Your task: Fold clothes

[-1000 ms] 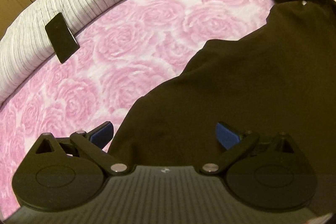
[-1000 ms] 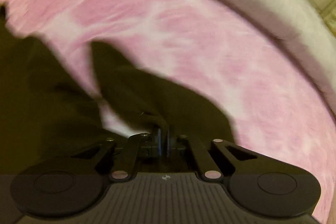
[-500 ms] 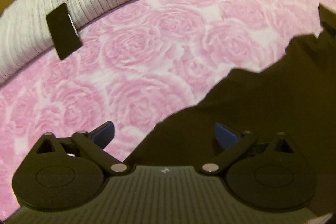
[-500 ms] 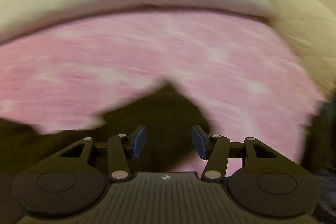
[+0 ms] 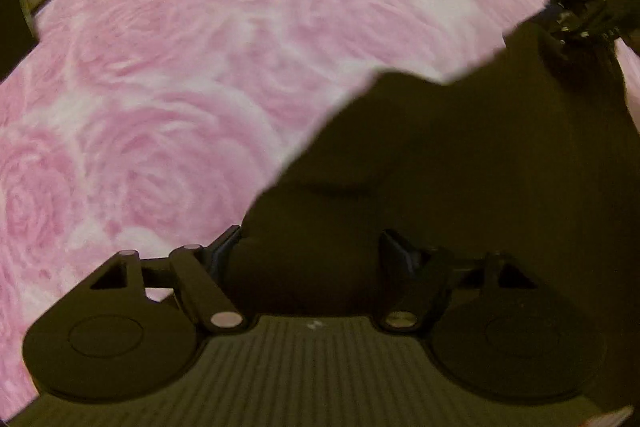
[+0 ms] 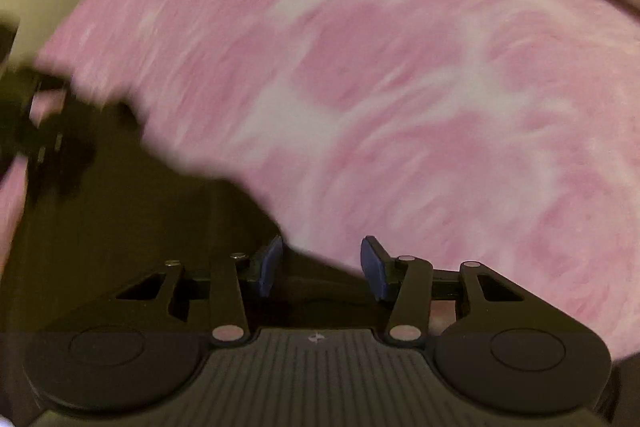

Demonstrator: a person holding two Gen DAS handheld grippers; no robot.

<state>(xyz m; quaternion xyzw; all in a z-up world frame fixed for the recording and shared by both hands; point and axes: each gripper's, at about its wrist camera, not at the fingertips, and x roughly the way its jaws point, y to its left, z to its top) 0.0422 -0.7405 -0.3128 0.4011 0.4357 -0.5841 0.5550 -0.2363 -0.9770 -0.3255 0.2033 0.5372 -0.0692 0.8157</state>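
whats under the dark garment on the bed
The dark garment lies on the pink rose-print bedspread, which shows all around its edge. Anything directly beneath the cloth is covered, so nothing else can be told there.

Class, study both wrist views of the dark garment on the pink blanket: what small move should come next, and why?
Probably finish closing both grippers on the cloth. The left gripper is closing with the dark garment bunched between its jaws; the right gripper is closing over the garment's edge where it meets the pink blanket. Neither visibly pinches yet.
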